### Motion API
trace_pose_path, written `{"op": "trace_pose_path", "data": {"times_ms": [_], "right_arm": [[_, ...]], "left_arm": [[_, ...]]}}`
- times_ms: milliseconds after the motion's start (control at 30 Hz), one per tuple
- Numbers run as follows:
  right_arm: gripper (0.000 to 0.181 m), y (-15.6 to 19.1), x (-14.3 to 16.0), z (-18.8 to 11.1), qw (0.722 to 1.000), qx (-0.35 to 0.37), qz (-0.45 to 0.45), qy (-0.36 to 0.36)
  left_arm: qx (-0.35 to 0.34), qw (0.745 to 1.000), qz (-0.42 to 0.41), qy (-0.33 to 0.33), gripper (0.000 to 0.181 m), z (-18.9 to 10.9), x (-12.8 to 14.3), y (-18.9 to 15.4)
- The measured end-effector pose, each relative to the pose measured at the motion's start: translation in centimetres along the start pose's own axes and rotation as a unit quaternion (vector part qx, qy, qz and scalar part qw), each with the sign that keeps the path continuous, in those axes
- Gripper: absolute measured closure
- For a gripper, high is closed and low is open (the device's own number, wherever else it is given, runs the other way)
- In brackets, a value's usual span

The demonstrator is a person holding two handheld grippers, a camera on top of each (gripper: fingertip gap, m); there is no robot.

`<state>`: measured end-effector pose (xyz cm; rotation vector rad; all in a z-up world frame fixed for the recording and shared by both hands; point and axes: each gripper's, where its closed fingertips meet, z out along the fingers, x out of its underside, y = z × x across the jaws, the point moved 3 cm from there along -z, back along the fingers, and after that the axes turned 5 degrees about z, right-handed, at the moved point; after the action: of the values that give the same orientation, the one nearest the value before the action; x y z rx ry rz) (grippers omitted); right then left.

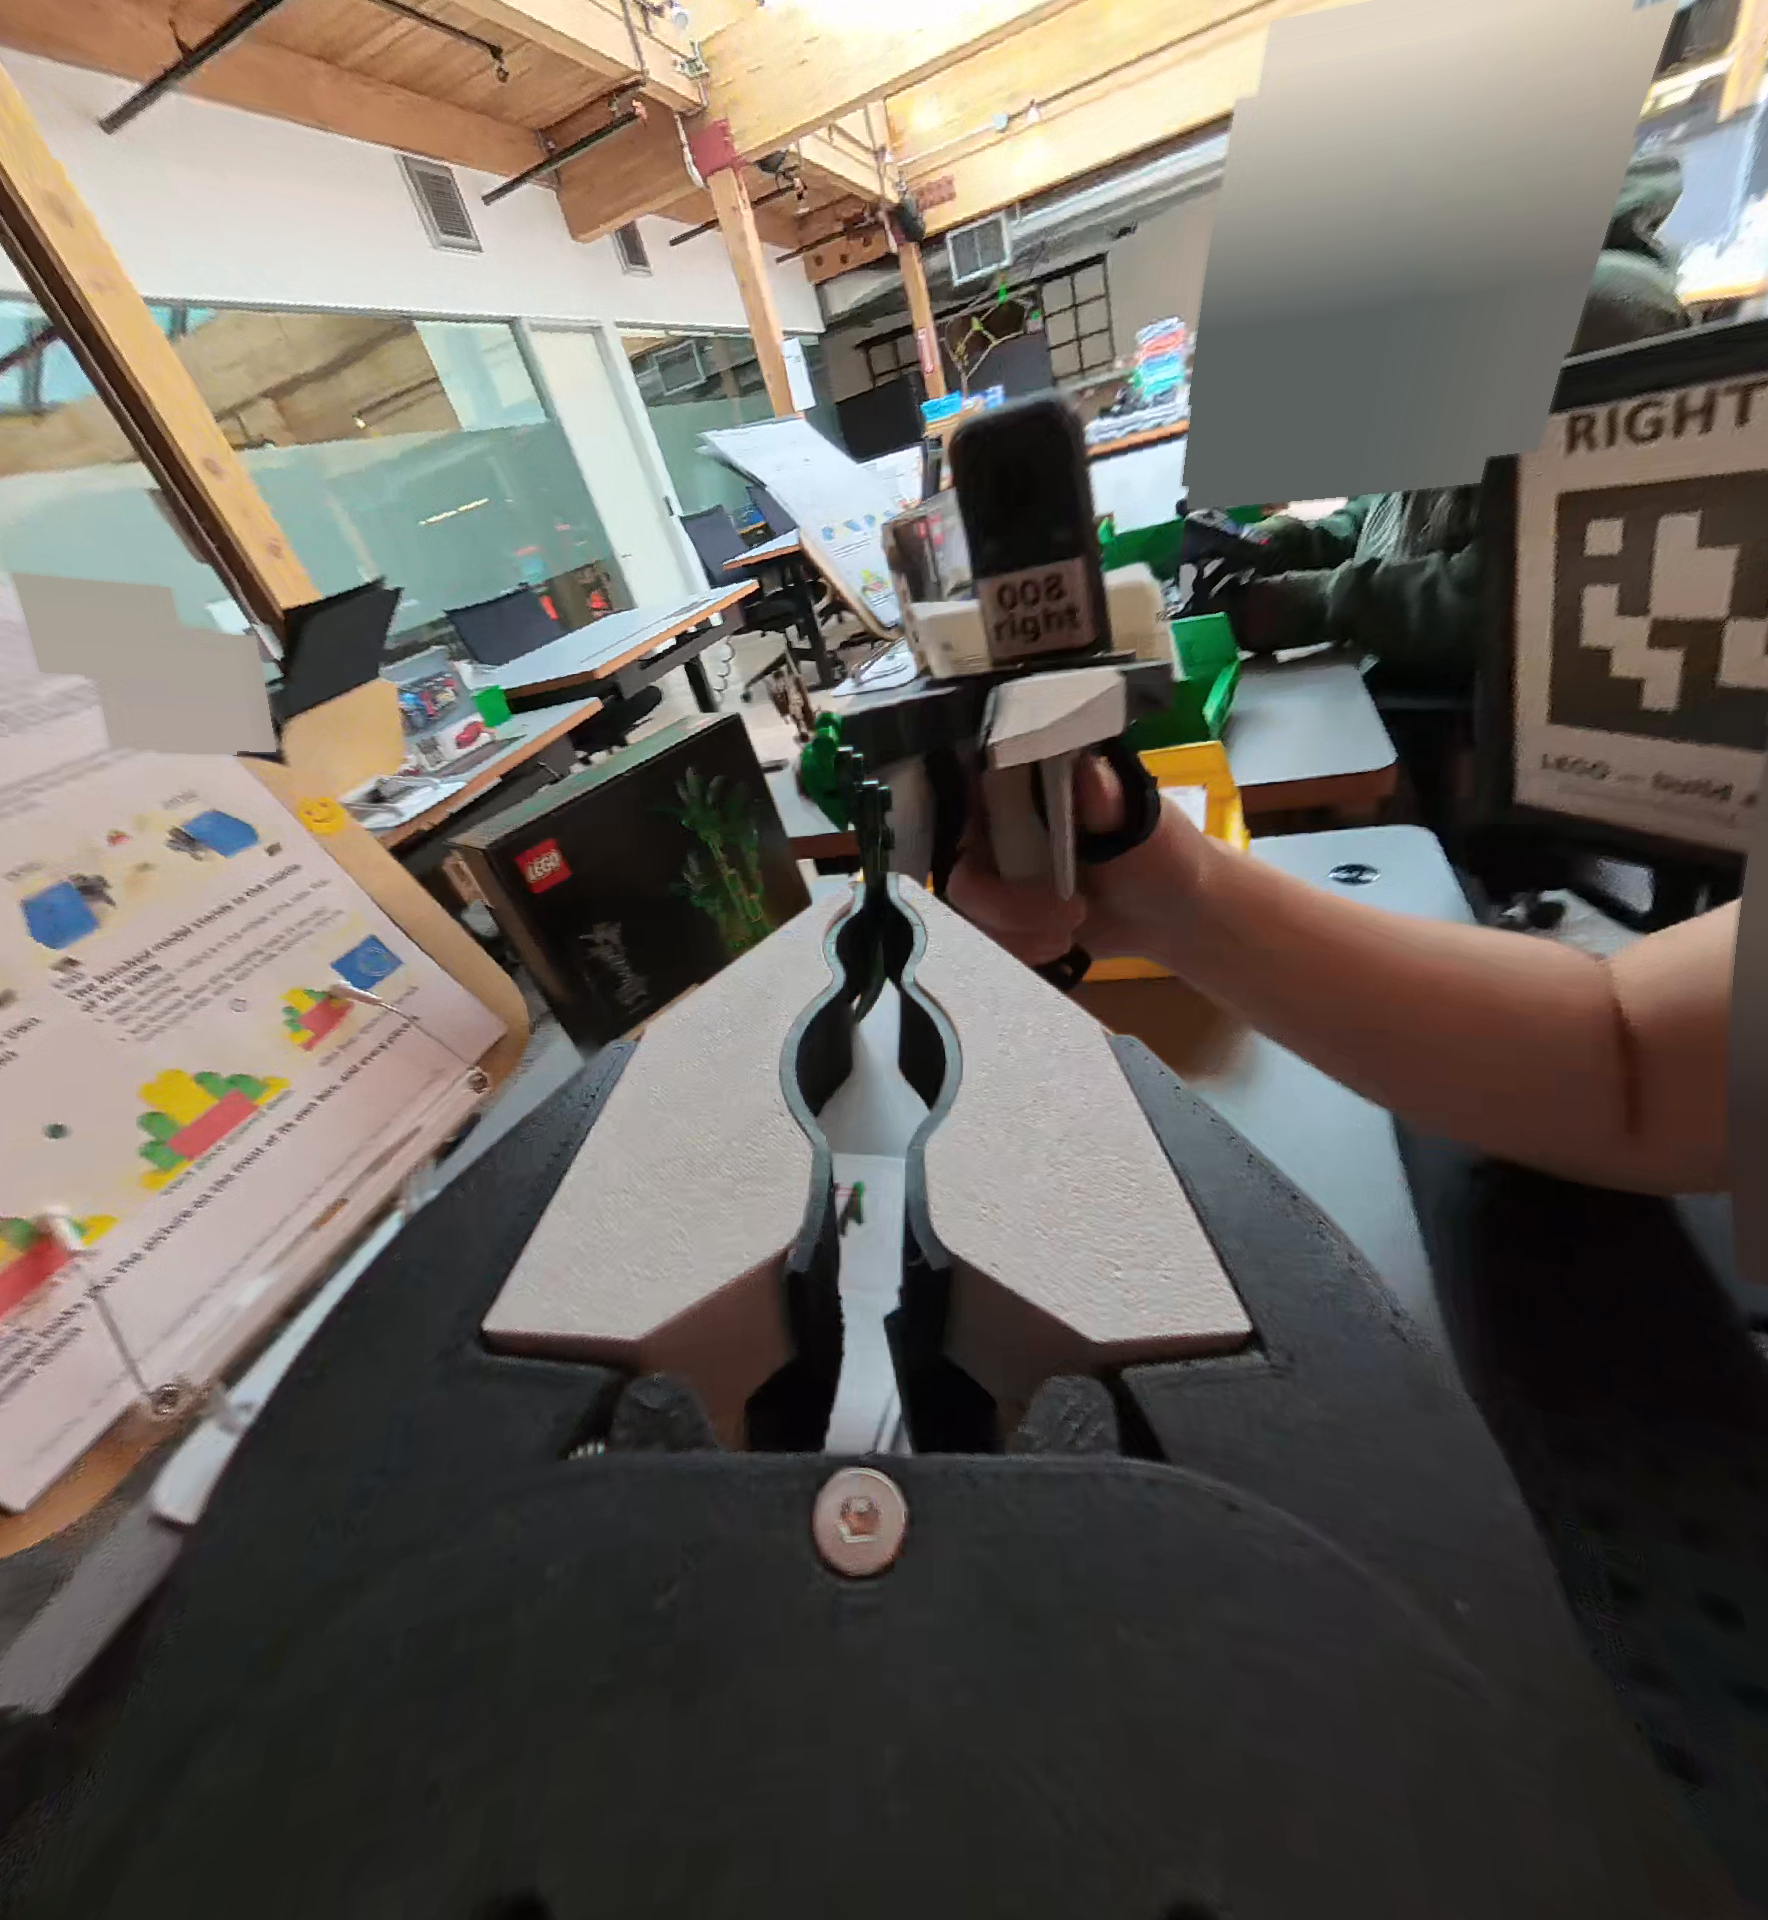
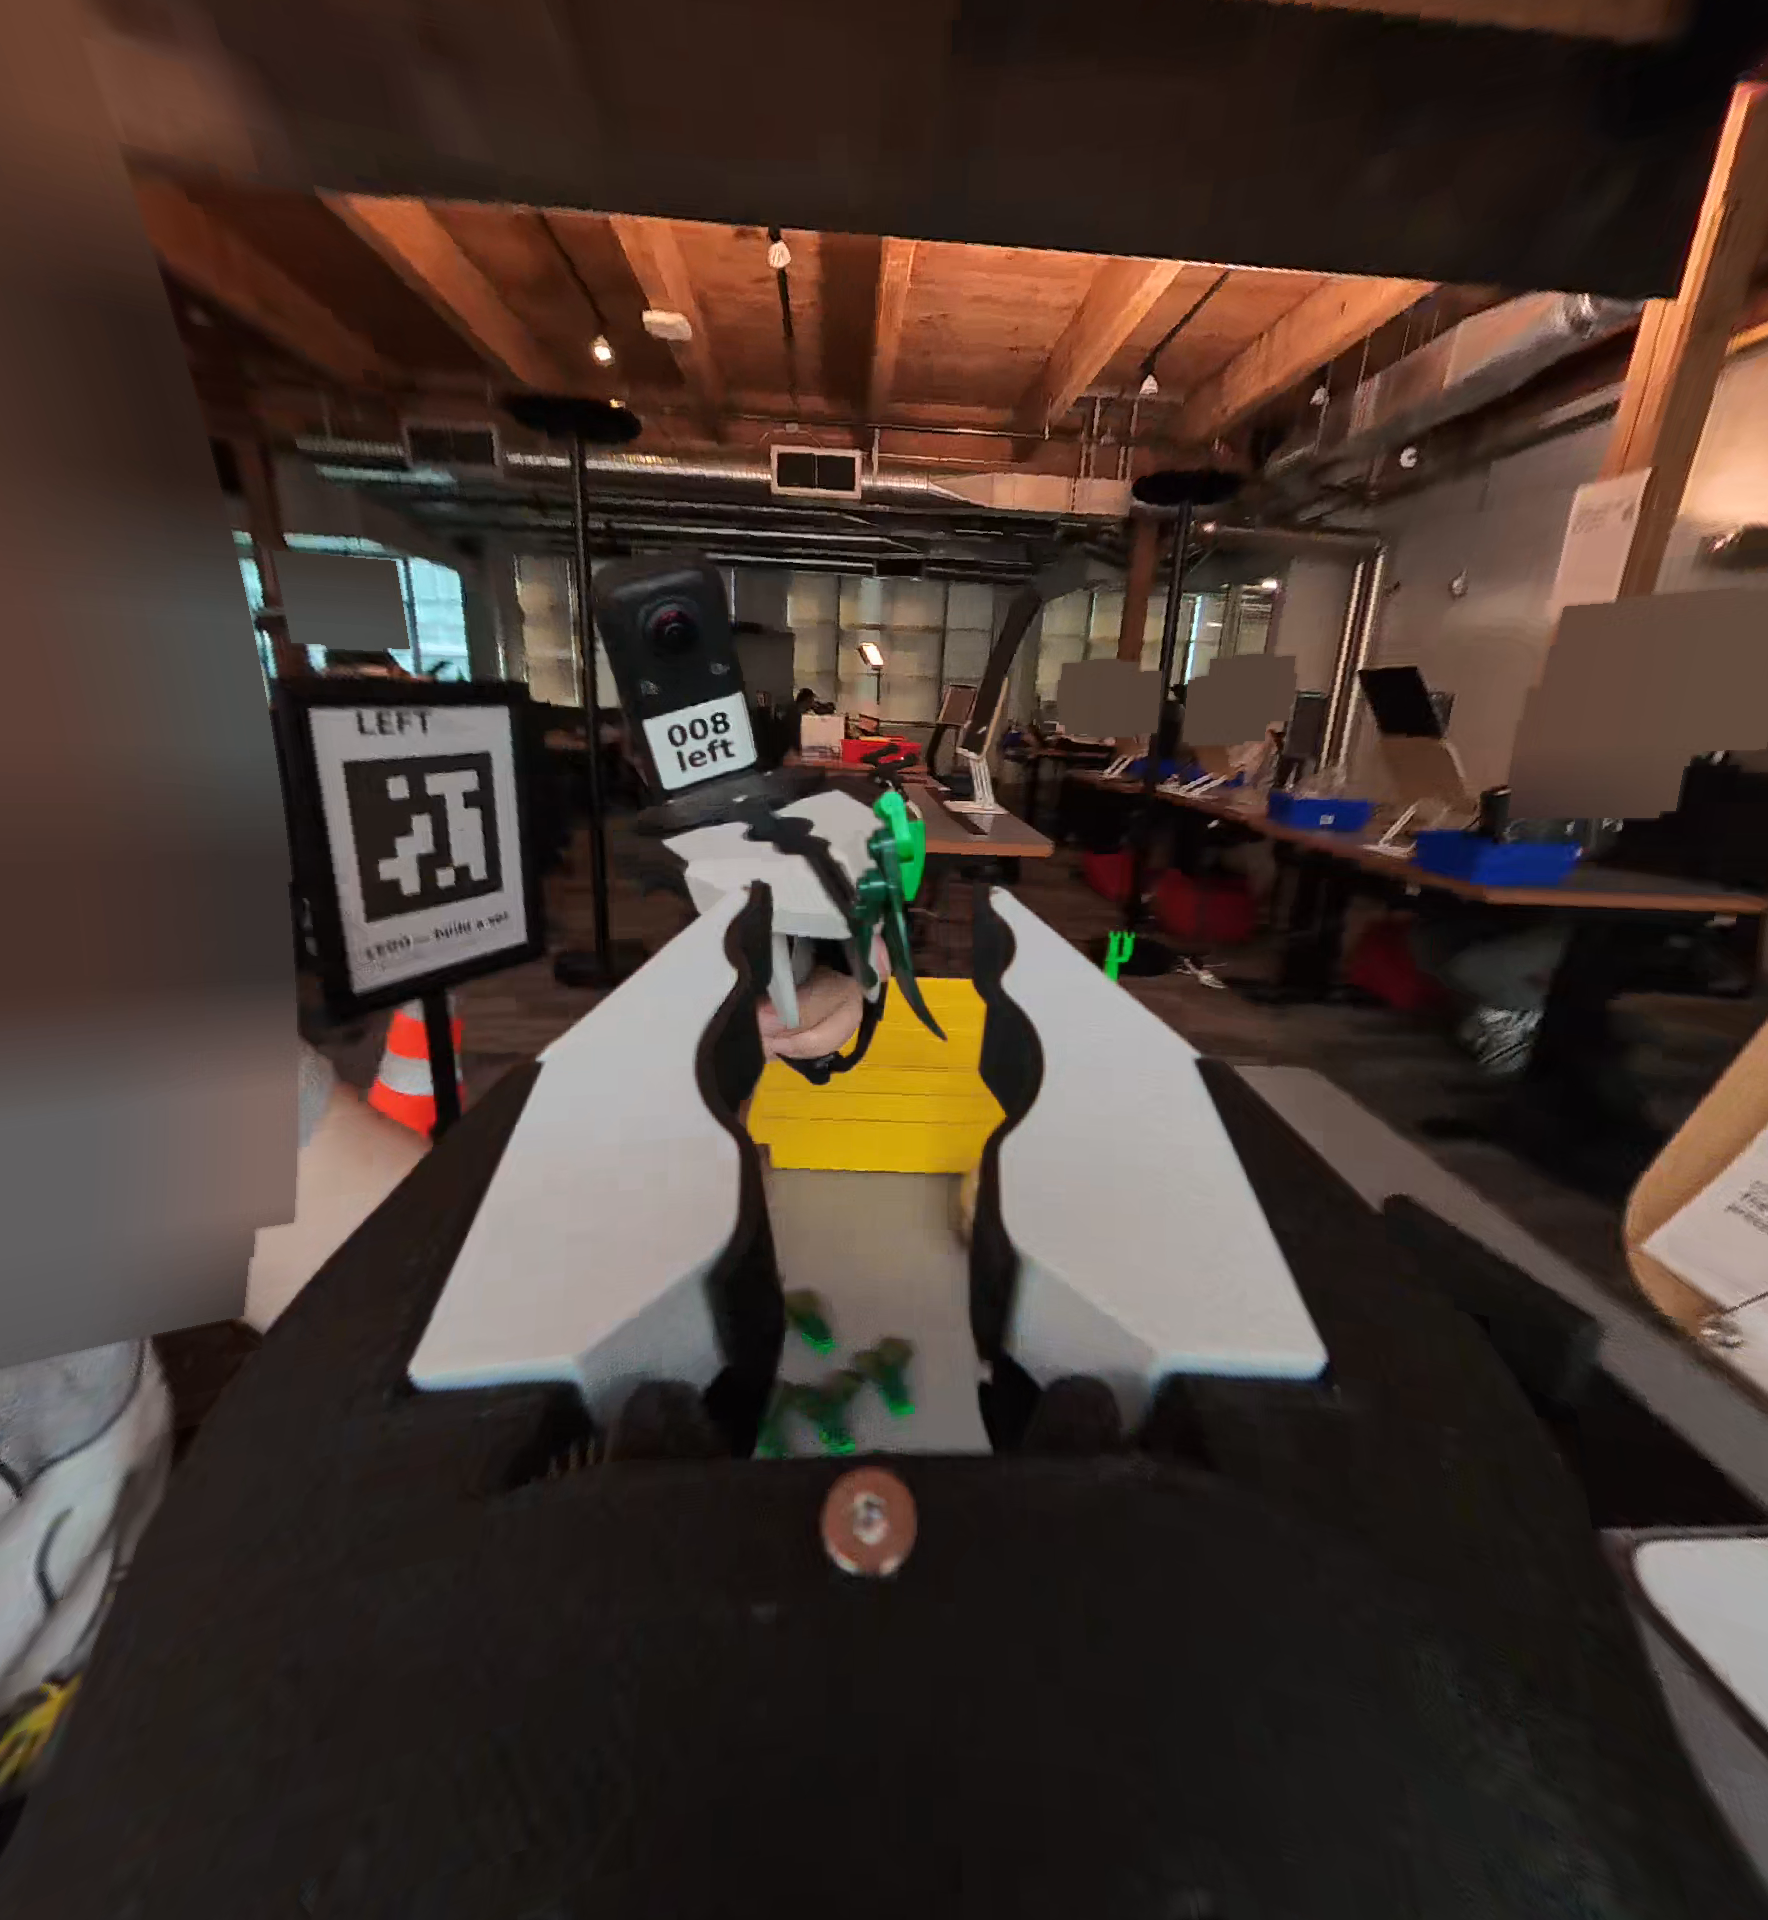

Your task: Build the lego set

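Observation:
My left gripper [image 1: 878, 896] is shut on a dark green LEGO plant stem [image 1: 872, 831], whose leafy top [image 1: 823, 764] sticks up past the fingertips. In the right wrist view that same gripper [image 2: 849, 868] is held up ahead of me, with the green stem [image 2: 890, 862] and a dark leaf [image 2: 916, 997] hanging from it. My right gripper [image 2: 869, 920] is open and empty. Its jaws stand wide apart, with the stem just beyond and between the tips. Several loose green pieces [image 2: 838, 1392] lie on the grey table below.
A yellow bin [image 2: 880, 1081] stands on the table under both grippers. A picture instruction board [image 1: 184, 1039] leans at the left, with a dark LEGO box [image 1: 641, 873] behind it. Marker signs [image 1: 1680, 603] [image 2: 423, 831] stand at the sides, and an orange cone [image 2: 412, 1060] on the floor. Only a small space, under 4 cm, lies between the two pairs of fingers.

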<state>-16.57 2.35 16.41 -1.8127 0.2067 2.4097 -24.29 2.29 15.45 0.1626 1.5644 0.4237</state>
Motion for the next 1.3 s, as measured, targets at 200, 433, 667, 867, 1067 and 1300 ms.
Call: {"op": "trace_pose_path", "data": {"times_ms": [200,433,667,867,1067,1300], "right_arm": [[0.143,1.6,0.1,0.0,0.995,0.017,-0.078,0.067],[0.159,2.1,0.8,0.4,0.986,0.027,-0.139,0.09],[0.168,2.5,0.5,0.4,0.989,0.007,-0.126,0.072],[0.17,2.6,0.6,0.7,0.988,0.012,-0.128,0.081],[0.17,2.4,1.5,0.9,0.928,0.108,-0.319,0.159],[0.171,1.9,2.5,1.3,0.832,0.186,-0.465,0.237]], "left_arm": [[0.017,0.999,0.046,0.003,0.181,0.3,-0.2,-1.3],[0.039,0.998,0.054,-0.009,0.181,0.6,-0.2,-2.1],[0.056,0.997,0.048,-0.025,0.181,0.5,-0.5,-2.4],[0.056,0.996,0.065,-0.031,0.181,0.4,-0.3,-2.4],[-0.01,0.994,0.092,-0.055,0.167,-0.4,-0.3,-1.2],[0.08,0.979,-0.178,-0.053,0.161,-0.7,-0.8,-0.5]]}}
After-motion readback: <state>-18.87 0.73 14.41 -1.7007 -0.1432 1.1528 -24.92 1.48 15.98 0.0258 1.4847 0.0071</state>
